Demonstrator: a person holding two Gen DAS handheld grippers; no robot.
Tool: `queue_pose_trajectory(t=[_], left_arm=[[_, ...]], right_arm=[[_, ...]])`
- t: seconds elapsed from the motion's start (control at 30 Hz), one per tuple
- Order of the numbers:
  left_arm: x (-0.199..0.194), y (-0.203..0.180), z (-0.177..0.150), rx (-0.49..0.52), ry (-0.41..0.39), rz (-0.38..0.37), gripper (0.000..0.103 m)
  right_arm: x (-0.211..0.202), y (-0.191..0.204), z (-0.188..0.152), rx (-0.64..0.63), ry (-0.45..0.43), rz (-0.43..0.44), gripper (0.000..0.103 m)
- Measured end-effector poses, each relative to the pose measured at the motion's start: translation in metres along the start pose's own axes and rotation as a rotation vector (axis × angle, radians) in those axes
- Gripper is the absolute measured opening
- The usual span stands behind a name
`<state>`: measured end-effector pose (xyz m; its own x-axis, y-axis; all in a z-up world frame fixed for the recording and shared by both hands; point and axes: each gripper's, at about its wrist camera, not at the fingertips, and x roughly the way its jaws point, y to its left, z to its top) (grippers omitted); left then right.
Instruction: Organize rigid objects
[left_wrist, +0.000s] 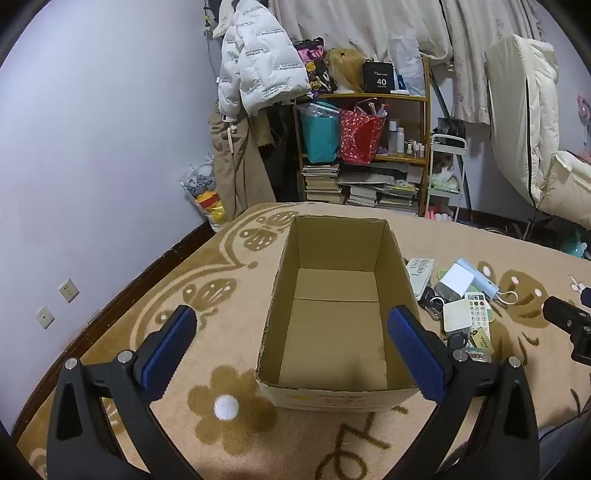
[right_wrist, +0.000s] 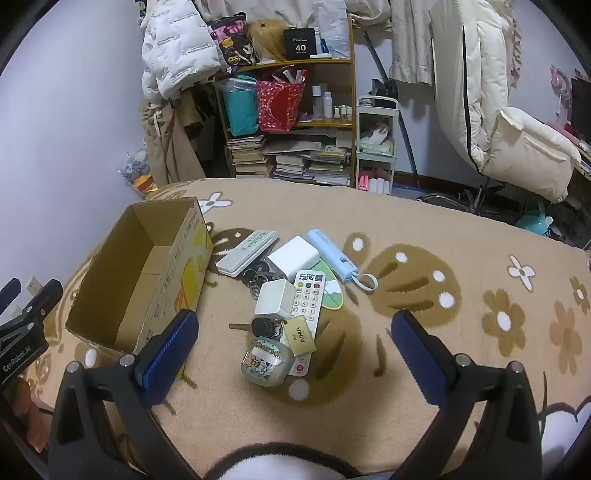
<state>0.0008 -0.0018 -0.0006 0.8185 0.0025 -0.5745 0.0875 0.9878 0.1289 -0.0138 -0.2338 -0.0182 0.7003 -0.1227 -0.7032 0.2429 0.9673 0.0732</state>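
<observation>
An open cardboard box (left_wrist: 334, 306) (right_wrist: 147, 273) sits on the patterned blanket with nothing inside. Right of it lies a pile of small rigid things: a white remote (right_wrist: 308, 299), a white cube (right_wrist: 275, 297), a white charger block (right_wrist: 293, 256), a light blue power bank (right_wrist: 330, 254), a grey case (right_wrist: 247, 253), keys with a tag (right_wrist: 271, 326) and a small round tin (right_wrist: 266, 360). My left gripper (left_wrist: 291, 343) hangs open over the box's near end. Above the pile, my right gripper (right_wrist: 295, 349) is open and holds nothing.
The blanket (right_wrist: 424, 332) covers a bed. Beyond it stand a wooden shelf (left_wrist: 364, 147) with books and bags, hanging coats (left_wrist: 255, 62) and a padded chair (right_wrist: 524, 158). A wall (left_wrist: 92, 147) runs along the left. The other gripper's tip (left_wrist: 569, 321) shows at the right edge.
</observation>
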Motion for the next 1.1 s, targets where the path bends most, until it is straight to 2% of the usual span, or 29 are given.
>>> queue_pose_trajectory(t=[0.1,0.13,0.27,1.1], left_arm=[[0.002,-0.005,0.001,0.019,0.008,0.007,0.102],[-0.002,-0.008,0.001,0.017,-0.019,0.003,0.102],[-0.003,-0.006,-0.001,0.01,-0.024,-0.004,0.102],[0.005,-0.005,-0.003,0.016,-0.001,-0.009,0.102]], right_arm=[[0.0,0.0,0.0,0.0,-0.003,0.001,0.103],[0.0,0.0,0.0,0.0,-0.003,0.001,0.103],[0.0,0.0,0.0,0.0,-0.003,0.0,0.103],[0.004,0.0,0.0,-0.008,0.002,-0.007,0.103]])
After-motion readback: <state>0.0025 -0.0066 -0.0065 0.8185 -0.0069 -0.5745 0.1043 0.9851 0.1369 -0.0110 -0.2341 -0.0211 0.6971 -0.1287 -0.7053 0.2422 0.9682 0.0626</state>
